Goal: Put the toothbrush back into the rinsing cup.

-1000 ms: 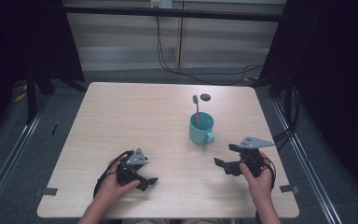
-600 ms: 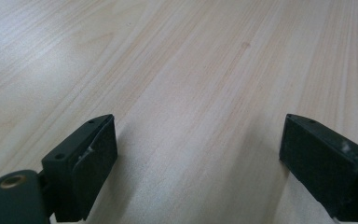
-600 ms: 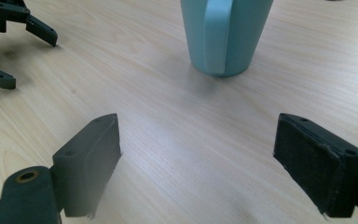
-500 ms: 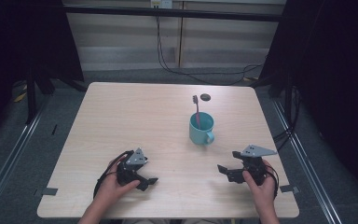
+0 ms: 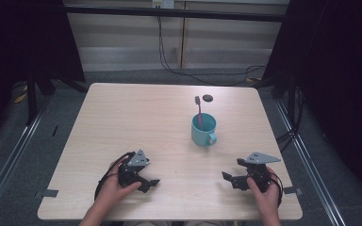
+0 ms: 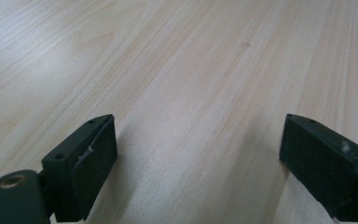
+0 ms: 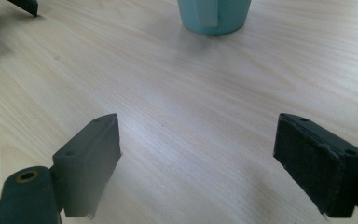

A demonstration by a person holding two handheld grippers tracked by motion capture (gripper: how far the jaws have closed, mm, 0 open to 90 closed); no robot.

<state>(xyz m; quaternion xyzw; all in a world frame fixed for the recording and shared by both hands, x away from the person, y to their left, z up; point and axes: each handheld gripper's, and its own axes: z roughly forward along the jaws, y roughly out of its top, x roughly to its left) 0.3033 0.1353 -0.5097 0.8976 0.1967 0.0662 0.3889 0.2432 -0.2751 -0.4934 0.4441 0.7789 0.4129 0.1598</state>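
Item: teal mug (image 5: pixel 203 130), upright on the surface (image 5: pixel 136 117), right of centre and toward the far edge, handle turned to the near edge on my side. In it, a pink toothbrush (image 5: pixel 199 112), standing nearly upright, its long axis leaning slightly toward the far edge, head above the rim. Beyond the mug, near the far edge, a small dark disc (image 5: pixel 208 98), apart from both.

My right fingers (image 5: pixel 231 180): near the near-right corner, spread wide, nothing between them. In the right gripper view the mug (image 7: pixel 214 15) lies straight ahead of them, handle facing, well apart.

My left fingers (image 5: pixel 152 183): near the near edge, left of centre, likewise wide open and empty; bare wood ahead in the left gripper view (image 6: pixel 196 154).

Judgement: the right hand is the nearer to mug and toothbrush; a reach forward and slightly leftward across the surface would meet the handle first.
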